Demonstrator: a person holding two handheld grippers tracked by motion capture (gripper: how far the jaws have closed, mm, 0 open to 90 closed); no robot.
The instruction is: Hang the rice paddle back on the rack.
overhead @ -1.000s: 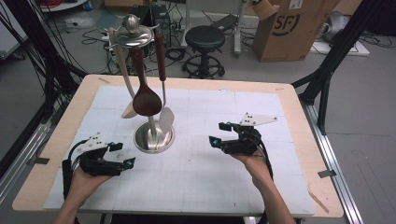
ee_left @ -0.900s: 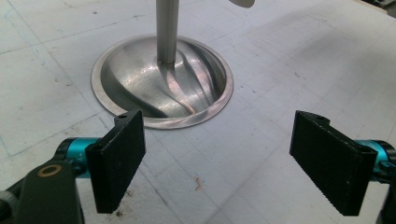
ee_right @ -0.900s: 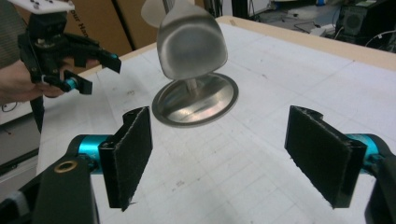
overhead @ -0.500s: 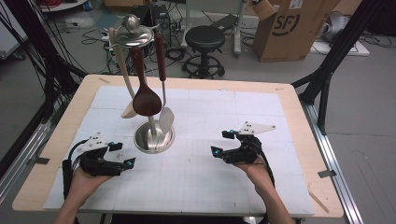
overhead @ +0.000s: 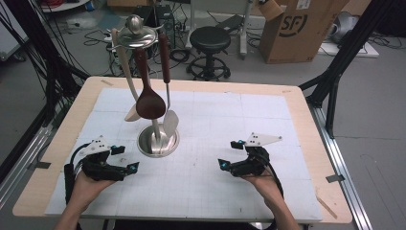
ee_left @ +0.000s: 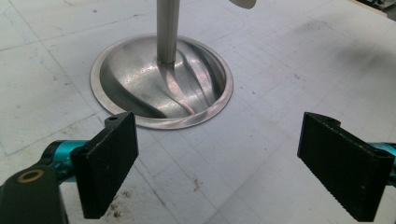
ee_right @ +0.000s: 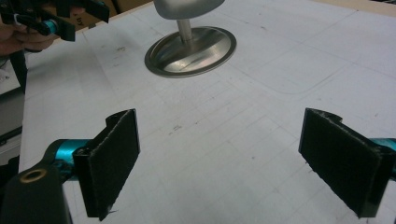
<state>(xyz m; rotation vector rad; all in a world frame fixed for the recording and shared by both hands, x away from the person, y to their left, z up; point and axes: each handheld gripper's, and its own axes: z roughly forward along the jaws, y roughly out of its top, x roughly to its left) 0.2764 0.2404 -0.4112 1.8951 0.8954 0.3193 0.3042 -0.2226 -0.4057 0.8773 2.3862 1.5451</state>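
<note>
Claws agape (nothing between) either side of utensil stand.

One piece of lettering can be read. In the high view, at the upper right of the frame, a brown cardboard box stands on the floor beyond the table, and its front face bears large dark letters "SF" inside a curved bracket-like stroke, a logo print. A small white label sits near the box's top edge, but its print is too small to read. The two gripper views carry no legible writing or numbers.
</note>
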